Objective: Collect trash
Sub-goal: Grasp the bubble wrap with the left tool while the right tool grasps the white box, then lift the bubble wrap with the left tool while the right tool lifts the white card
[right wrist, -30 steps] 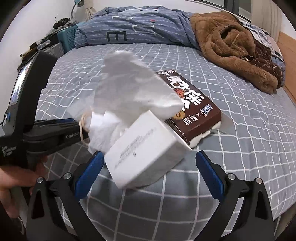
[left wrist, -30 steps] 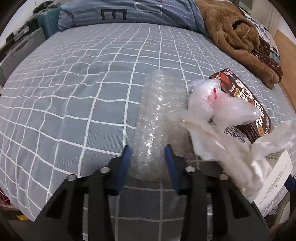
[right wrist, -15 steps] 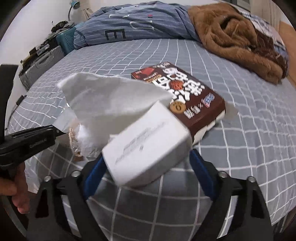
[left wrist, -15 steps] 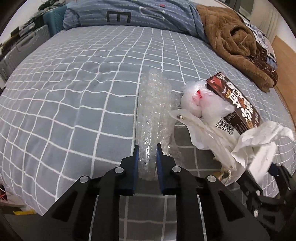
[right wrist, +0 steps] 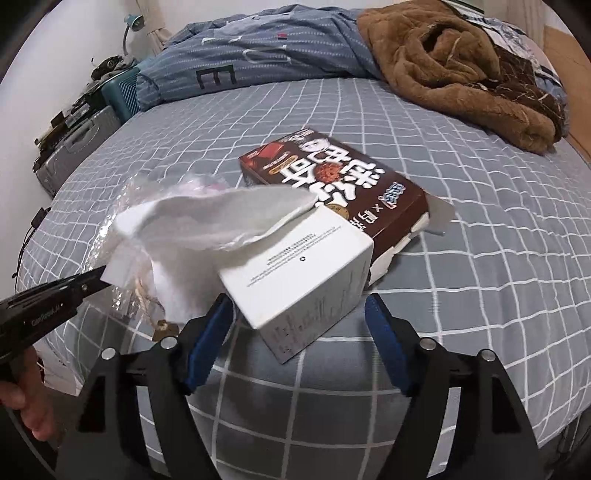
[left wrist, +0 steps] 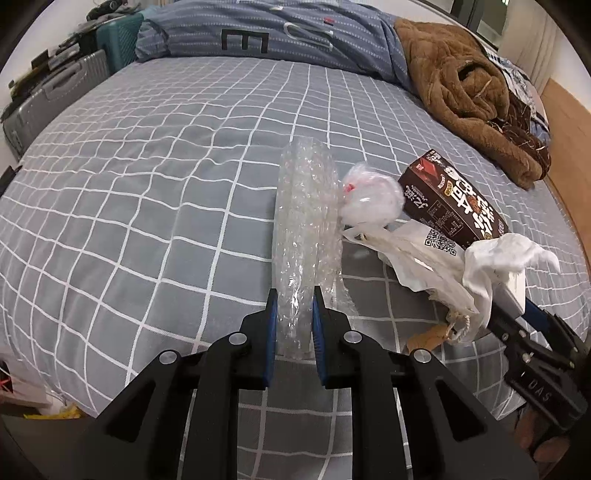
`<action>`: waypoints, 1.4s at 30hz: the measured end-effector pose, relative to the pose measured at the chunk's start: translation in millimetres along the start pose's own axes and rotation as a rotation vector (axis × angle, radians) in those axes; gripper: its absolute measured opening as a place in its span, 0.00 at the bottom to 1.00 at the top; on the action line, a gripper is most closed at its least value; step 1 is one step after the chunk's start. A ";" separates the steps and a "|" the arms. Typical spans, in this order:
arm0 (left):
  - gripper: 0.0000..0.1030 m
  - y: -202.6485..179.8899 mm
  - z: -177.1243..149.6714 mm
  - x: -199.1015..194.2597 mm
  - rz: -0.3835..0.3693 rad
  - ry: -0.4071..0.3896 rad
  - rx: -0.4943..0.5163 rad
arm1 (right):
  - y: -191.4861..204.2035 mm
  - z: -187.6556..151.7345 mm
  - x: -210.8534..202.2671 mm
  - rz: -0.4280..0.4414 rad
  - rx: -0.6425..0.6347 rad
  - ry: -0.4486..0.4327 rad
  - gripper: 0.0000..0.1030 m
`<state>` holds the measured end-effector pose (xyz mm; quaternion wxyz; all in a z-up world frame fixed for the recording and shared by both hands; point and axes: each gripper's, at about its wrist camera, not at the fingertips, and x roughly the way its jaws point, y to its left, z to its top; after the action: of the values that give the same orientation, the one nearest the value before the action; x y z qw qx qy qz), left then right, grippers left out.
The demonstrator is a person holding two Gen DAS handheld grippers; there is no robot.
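My left gripper (left wrist: 293, 312) is shut on the near end of a strip of clear bubble wrap (left wrist: 304, 218) that lies on the bed. To its right lie a crumpled clear bag (left wrist: 369, 199), a brown snack box (left wrist: 454, 201), a flat plastic bag (left wrist: 424, 262) and a white tissue (left wrist: 498, 258). My right gripper (right wrist: 299, 328) is open, its fingers on either side of a white carton (right wrist: 306, 269) with the tissue (right wrist: 207, 221) draped over it. The brown box (right wrist: 332, 184) lies just behind.
The grey checked bed sheet (left wrist: 147, 184) spreads left and far. A blue striped duvet (left wrist: 280, 33) and a brown fleece garment (left wrist: 465, 92) lie at the head. Suitcases (left wrist: 48, 99) stand past the left edge. The near bed edge is under both grippers.
My left gripper has closed from open onto the bubble wrap. My right gripper has stayed open around the white carton, drawing a little nearer to it.
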<state>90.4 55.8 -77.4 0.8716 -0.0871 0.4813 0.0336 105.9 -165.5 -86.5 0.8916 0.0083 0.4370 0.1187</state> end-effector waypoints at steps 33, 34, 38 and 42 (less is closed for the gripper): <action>0.16 1.7 10.3 -33.6 -0.024 -0.052 0.005 | -9.0 71.6 -3.2 -0.084 0.187 0.196 0.70; 0.16 2.5 9.9 -34.5 -0.025 -0.052 0.003 | -7.5 72.5 1.3 -0.094 0.189 0.210 0.70; 0.16 4.2 7.2 -36.8 -0.031 -0.051 0.001 | -7.7 68.7 16.4 -0.146 0.192 0.262 0.65; 0.16 5.0 3.8 -38.6 -0.034 -0.050 0.000 | -15.0 62.4 22.7 -0.130 0.217 0.295 0.54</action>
<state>72.3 62.4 -43.4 0.8838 -0.0945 0.4578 0.0210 171.2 -169.6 -67.3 0.8174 0.0589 0.5728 0.0131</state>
